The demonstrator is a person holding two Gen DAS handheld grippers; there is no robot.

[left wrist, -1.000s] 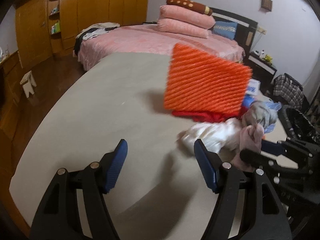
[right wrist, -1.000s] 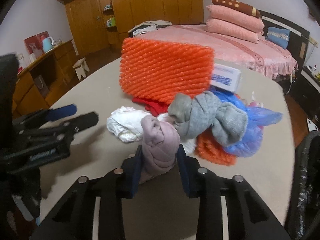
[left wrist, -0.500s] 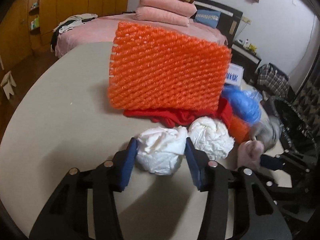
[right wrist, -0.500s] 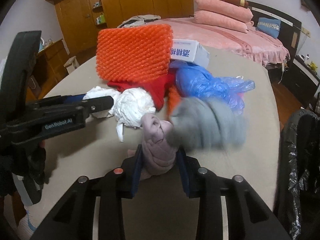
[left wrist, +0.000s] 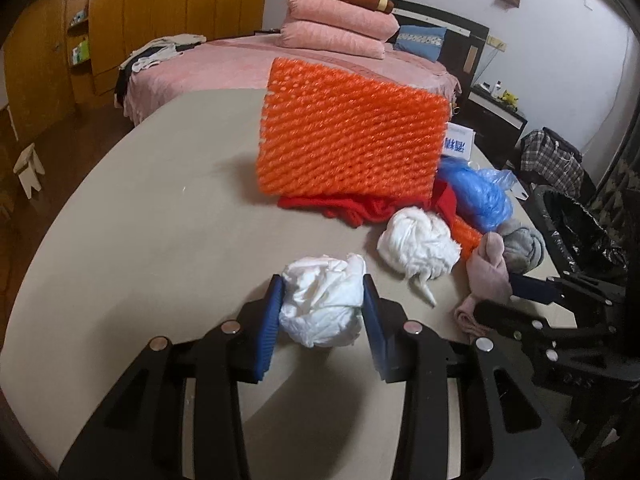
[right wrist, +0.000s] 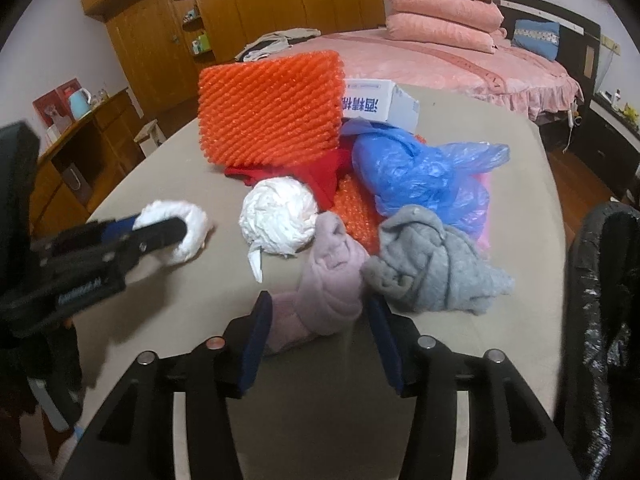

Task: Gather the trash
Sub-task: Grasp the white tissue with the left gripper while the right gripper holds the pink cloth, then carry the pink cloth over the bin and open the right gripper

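A crumpled white wad [left wrist: 324, 304] sits on the beige table [left wrist: 160, 240], pinched between the blue pads of my left gripper [left wrist: 323, 312], whose jaws are closing on both its sides. Just beside it lies a second white ball [left wrist: 418, 244]. My right gripper [right wrist: 318, 334] straddles a pink knotted cloth [right wrist: 328, 280]; its jaws are opening, the left pad touching the cloth, the right pad a little apart from it. A grey cloth [right wrist: 432, 272] lies against the pink one on the right. Behind these sit a crumpled blue plastic bag [right wrist: 420, 172], red fabric [left wrist: 352, 204], and an upright orange ribbed sheet [left wrist: 352, 140] with a white printed box [right wrist: 380, 104] behind it. At the table's right edge stands a black-lined bin [left wrist: 580, 232]. A pink bed [right wrist: 460, 60] fills the background.
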